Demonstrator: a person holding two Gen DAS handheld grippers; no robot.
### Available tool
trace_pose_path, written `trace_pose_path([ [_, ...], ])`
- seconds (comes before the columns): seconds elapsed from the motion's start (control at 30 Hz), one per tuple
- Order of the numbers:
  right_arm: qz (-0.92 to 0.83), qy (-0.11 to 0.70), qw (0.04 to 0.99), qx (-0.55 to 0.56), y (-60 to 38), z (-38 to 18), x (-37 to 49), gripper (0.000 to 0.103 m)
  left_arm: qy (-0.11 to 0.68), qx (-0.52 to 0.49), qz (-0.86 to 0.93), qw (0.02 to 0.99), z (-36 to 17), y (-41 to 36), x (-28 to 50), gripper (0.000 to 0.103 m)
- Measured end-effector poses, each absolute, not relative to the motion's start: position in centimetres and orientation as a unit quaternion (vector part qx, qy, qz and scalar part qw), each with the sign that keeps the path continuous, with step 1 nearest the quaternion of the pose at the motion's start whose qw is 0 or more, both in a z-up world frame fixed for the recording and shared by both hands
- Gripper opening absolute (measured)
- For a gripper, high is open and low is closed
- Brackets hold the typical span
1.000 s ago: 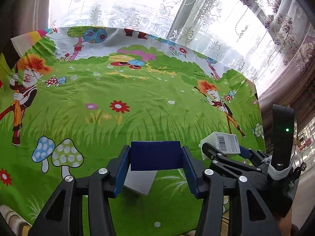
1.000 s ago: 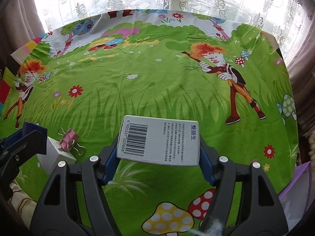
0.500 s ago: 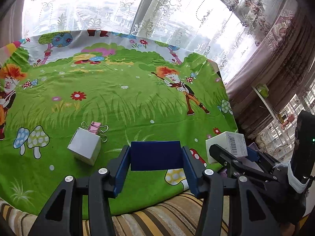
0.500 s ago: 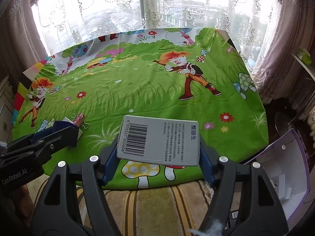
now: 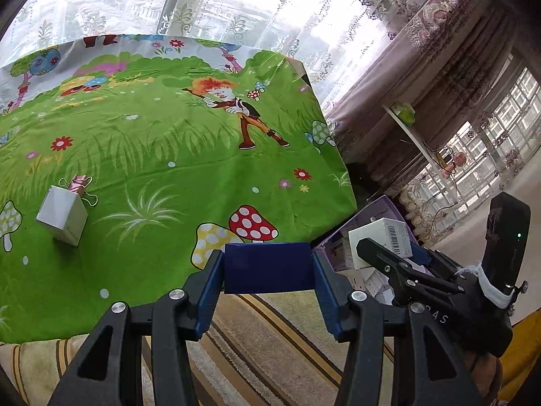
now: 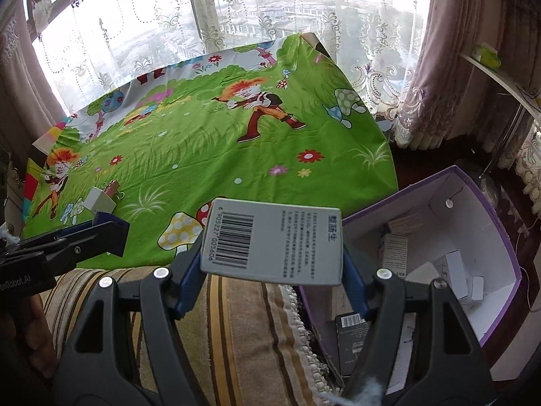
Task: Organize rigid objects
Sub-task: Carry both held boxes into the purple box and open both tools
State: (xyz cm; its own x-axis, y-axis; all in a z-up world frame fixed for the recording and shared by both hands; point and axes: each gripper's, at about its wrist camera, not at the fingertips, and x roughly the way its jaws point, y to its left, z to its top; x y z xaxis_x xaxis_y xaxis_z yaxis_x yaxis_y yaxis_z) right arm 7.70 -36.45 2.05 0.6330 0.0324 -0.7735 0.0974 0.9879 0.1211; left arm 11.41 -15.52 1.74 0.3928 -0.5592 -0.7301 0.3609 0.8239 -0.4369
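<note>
Clamping a dark blue box (image 5: pixel 267 267) in the left hand-held gripper (image 5: pixel 267 291), gripping a white barcoded carton (image 6: pixel 274 245) in the right hand-held gripper (image 6: pixel 272 280) beside an open purple-edged box (image 6: pixel 500 223), small white box (image 5: pixel 62 213) and pink binder clip (image 5: pixel 79 182) lying on the cartoon-print green cloth (image 5: pixel 189 155).

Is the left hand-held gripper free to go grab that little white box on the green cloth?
Probably not yet: the left hand-held gripper is clamped on a blue box. The white box lies unobstructed.
</note>
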Motion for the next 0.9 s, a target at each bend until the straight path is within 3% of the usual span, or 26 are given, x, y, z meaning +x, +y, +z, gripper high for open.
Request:
trace_pose_path([
  [0.9,-0.120,0.435,0.886,0.109,-47.5,1.4,1.9,0.074,0.513,-0.049,-0.454,0.727,2.0,-25.7,4.9,0.056],
])
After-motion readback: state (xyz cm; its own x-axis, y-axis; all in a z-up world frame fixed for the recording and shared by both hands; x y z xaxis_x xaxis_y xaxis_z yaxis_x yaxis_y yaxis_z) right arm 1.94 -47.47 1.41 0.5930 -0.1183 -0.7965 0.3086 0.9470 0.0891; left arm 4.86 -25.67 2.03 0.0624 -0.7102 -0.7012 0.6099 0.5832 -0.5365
